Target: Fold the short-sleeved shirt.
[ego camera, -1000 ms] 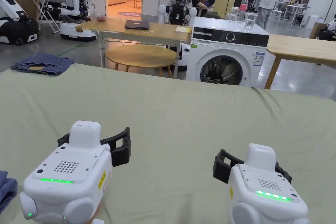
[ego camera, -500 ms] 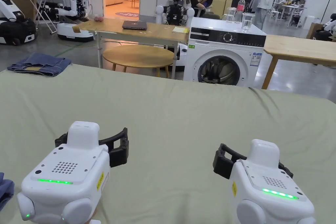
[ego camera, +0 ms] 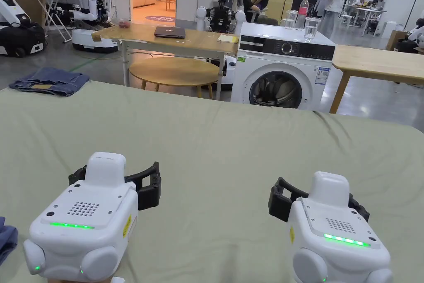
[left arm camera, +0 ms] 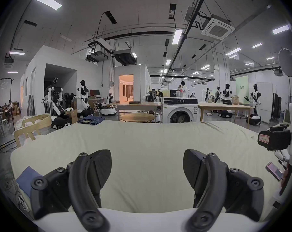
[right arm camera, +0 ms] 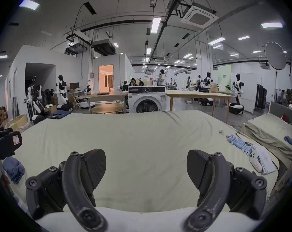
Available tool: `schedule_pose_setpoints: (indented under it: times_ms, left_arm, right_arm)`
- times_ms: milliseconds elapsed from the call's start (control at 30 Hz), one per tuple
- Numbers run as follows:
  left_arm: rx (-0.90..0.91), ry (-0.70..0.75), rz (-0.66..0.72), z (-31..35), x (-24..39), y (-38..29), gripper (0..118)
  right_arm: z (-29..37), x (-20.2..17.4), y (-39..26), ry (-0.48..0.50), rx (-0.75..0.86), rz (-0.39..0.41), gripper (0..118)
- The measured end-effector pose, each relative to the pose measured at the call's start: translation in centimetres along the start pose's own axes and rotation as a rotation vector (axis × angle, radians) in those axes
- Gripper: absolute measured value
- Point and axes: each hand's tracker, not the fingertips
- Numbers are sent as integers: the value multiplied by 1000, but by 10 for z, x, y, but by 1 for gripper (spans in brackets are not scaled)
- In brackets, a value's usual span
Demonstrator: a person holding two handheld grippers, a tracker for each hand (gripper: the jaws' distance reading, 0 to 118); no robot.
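Note:
A pale green sheet [ego camera: 215, 147] covers the wide work surface. My left gripper [ego camera: 116, 174] hovers low over its near left part, jaws wide apart with nothing between them [left arm camera: 147, 155]. My right gripper [ego camera: 319, 197] hovers over the near right part, also open and empty [right arm camera: 146, 153]. A crumpled blue garment [ego camera: 6, 238] lies at the near left edge, left of the left gripper [left arm camera: 27, 178] [right arm camera: 13, 168]. Another blue garment [ego camera: 49, 81], folded, rests on the far left corner.
Beyond the far edge stand a washing machine [ego camera: 285, 68], a round wooden table [ego camera: 176, 70] and long wooden tables [ego camera: 381, 62]. Several pale blue cylinders [right arm camera: 239, 143] and a white device [right arm camera: 260, 162] lie at the sheet's right edge. People and robots stand far behind.
Both grippers hold nearly the same places, open as before. The head camera has shifted slightly.

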Motion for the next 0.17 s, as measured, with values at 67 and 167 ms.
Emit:
schedule_pose_setpoints:
  times_ms: [67, 167]
  left_arm:
    - [-4, -1, 0, 0, 0, -1, 89]
    - [-6, -2, 0, 0, 0, -1, 89]
  right_arm:
    - [1, 0, -1, -3, 17, 8, 99]
    - [1, -2, 1, 8, -26, 22, 100]
